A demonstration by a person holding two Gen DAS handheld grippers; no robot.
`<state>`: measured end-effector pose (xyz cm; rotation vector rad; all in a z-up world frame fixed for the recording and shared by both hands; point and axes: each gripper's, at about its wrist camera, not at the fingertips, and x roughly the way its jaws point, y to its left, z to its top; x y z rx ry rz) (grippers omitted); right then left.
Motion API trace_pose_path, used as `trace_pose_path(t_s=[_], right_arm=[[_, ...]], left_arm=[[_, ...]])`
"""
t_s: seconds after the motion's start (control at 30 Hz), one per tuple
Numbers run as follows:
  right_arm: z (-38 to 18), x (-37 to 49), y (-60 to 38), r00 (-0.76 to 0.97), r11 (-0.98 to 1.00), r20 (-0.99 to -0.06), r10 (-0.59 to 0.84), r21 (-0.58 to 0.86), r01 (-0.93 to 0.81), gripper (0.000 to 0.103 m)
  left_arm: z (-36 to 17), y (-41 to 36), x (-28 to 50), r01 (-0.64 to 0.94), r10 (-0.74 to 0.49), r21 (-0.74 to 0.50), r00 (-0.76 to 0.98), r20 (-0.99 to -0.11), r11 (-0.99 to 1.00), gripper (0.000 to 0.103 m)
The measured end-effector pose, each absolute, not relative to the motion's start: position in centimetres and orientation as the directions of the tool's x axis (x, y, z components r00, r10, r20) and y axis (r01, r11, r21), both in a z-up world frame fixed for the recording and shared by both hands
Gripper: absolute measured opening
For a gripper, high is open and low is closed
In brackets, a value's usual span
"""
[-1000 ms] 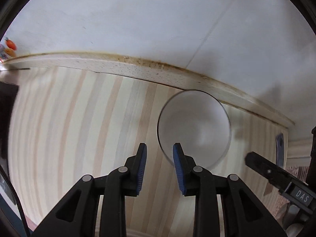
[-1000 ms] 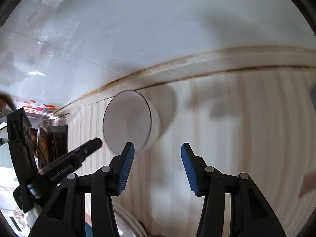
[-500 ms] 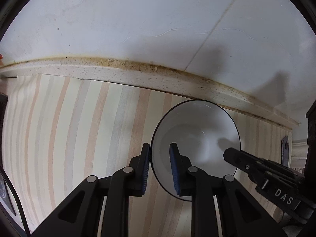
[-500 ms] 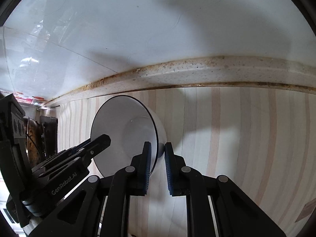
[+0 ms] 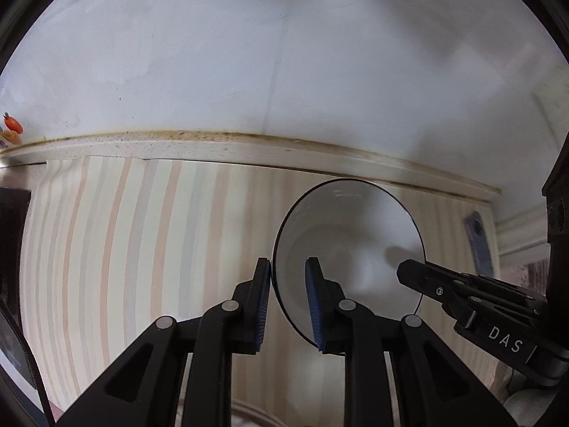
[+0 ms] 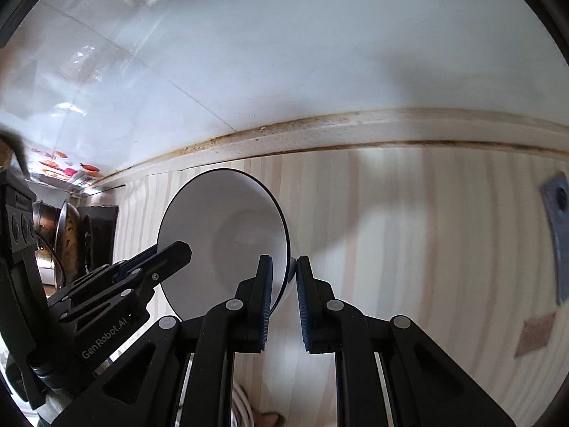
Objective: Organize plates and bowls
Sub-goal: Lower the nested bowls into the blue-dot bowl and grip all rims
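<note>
- White bowl [image 5: 350, 249] with a thin dark rim, round and glossy, tipped so its opening faces the cameras; centre-right of the left wrist view, centre-left of the right wrist view [image 6: 227, 235].
- Gripped at opposite edges by both claws: left gripper [image 5: 288, 286] nearly closed, one blue ribbed pad outside the rim and one inside the bowl; right gripper [image 6: 284, 283] likewise narrowed onto the rim, one pad inside, one outside.
- Striped counter [image 5: 124, 235] in pale wood tones, bare and roomy across the left half of the left wrist view and the right half of the right wrist view.
- Speckled cream back ledge [image 5: 213, 147] with brown staining along its seam, curving across mid-frame just above the bowl; smooth white wall [image 5: 249, 53] above.
- Lettering "DAS" on the right gripper's body at lower right of the left wrist view; "GenRobot.AI" on the left gripper's body at lower left of the right wrist view.
- Dark metal pans [image 6: 71, 235] at far left of the right wrist view; blue-grey tab [image 6: 556, 235] at its right edge.
</note>
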<state>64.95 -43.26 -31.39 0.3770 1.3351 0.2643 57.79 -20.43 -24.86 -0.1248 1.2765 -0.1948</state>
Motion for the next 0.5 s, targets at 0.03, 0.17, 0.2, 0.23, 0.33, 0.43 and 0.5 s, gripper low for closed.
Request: trace_pose_path(t_s=[0.03, 0.17, 0.2, 0.23, 0.33, 0.43, 0.5], right_arm=[[-30.6, 63.9, -43.6, 0.228, 0.911, -0.890, 0.394, 0.411, 0.031, 0.015], [-28.1, 60.1, -45.2, 0.256, 0.913, -0.888, 0.381, 0.405, 0.047, 0.015], [-27.5, 59.0, -45.6, 0.264, 0.913, -0.887, 0.378, 0.405, 0.055, 0.015], [-27.0, 58.1, -46.0, 0.268, 0.914, -0.888, 0.374, 0.402, 0.058, 0.015], [-25.8, 55.1, -46.8, 0.281, 0.915, -0.888, 0.363, 0.397, 0.074, 0.015], [-24.9, 51.5, -48.1, 0.292, 0.914, -0.888, 0.354, 0.396, 0.095, 0.015], [-24.7, 49.6, -48.7, 0.297, 0.912, -0.889, 0.349, 0.395, 0.109, 0.015]], left_arm=[[-24.5, -21.1, 57.5, 0.086, -0.216, -0.199, 0.280, -0.935, 0.976, 0.018], [-22.9, -22.9, 55.1, 0.137, -0.239, -0.207, 0.290, -0.927, 0.969, 0.018], [-22.3, -23.3, 54.3, 0.147, -0.248, -0.213, 0.291, -0.924, 0.966, 0.018], [-22.0, -23.6, 53.6, 0.159, -0.252, -0.213, 0.292, -0.923, 0.964, 0.018], [-20.9, -24.6, 51.0, 0.201, -0.268, -0.215, 0.291, -0.919, 0.956, 0.018], [-20.5, -25.7, 48.4, 0.240, -0.283, -0.219, 0.279, -0.918, 0.946, 0.018], [-20.3, -26.5, 47.1, 0.260, -0.291, -0.222, 0.269, -0.918, 0.940, 0.018]])
